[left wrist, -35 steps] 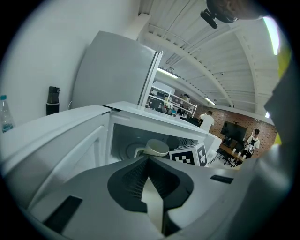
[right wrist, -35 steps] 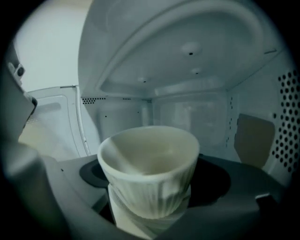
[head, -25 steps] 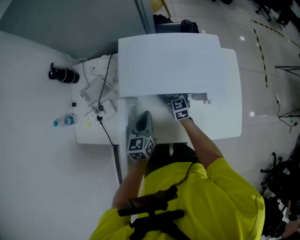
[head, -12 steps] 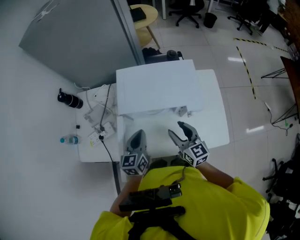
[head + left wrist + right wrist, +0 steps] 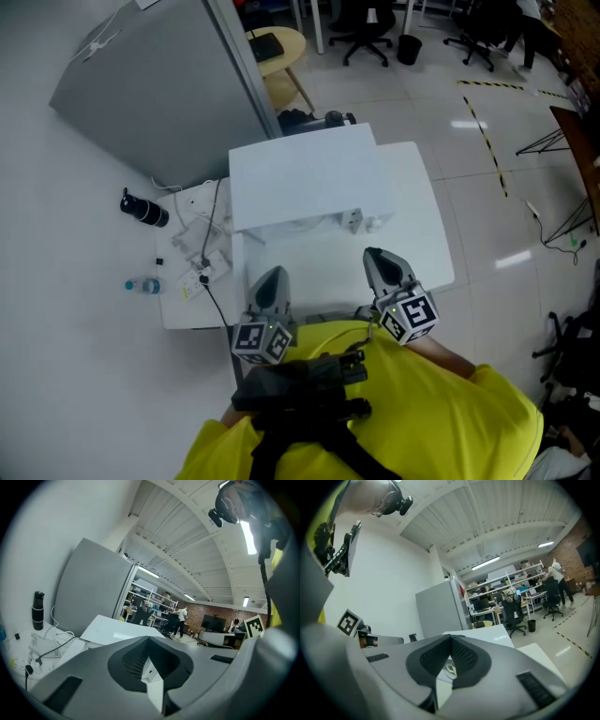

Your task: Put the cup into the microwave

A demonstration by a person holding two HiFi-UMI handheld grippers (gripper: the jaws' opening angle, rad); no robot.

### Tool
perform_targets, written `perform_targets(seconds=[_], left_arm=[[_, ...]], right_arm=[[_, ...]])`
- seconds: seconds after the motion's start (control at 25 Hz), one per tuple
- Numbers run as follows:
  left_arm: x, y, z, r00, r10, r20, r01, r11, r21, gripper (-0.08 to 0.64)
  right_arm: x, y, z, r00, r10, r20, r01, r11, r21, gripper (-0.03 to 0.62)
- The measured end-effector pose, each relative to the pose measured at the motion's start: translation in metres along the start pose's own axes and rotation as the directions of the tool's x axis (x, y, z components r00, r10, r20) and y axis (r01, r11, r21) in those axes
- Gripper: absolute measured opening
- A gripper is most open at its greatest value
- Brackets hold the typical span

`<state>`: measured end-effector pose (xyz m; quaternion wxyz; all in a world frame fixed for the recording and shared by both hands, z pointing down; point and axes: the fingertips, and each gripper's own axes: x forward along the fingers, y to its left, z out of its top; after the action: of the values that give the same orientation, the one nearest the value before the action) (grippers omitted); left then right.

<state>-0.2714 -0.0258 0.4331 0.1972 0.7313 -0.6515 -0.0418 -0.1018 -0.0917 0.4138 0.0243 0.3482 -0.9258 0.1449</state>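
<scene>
From the head view, the white microwave (image 5: 309, 173) stands on the table (image 5: 417, 253), with the left gripper (image 5: 271, 274) and right gripper (image 5: 378, 255) near the person, apart from it; the left gripper view shows its fingers closed and empty, the right gripper view the same; where the cup lies I cannot tell.

The white surface (image 5: 427, 244) carries a white microwave (image 5: 300, 173) at its back. Against its left side, a lower white surface (image 5: 187, 305) holds tangled cables (image 5: 208, 234). Left of that, on white ground, stand a black bottle (image 5: 142, 208) and a small water bottle (image 5: 142, 284).
</scene>
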Motion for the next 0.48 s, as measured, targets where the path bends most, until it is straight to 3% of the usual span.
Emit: perform_targets(seconds=[0.48], left_arm=[[-0.0008,0.0007,-0.0056,1.0,0.028,-0.008,-0.028,0.999,0.022,-0.006]], right_arm=[[0.0,-0.0015,-0.0023,1.0,0.009,-0.007,-0.009,1.0,0.015,0.003]])
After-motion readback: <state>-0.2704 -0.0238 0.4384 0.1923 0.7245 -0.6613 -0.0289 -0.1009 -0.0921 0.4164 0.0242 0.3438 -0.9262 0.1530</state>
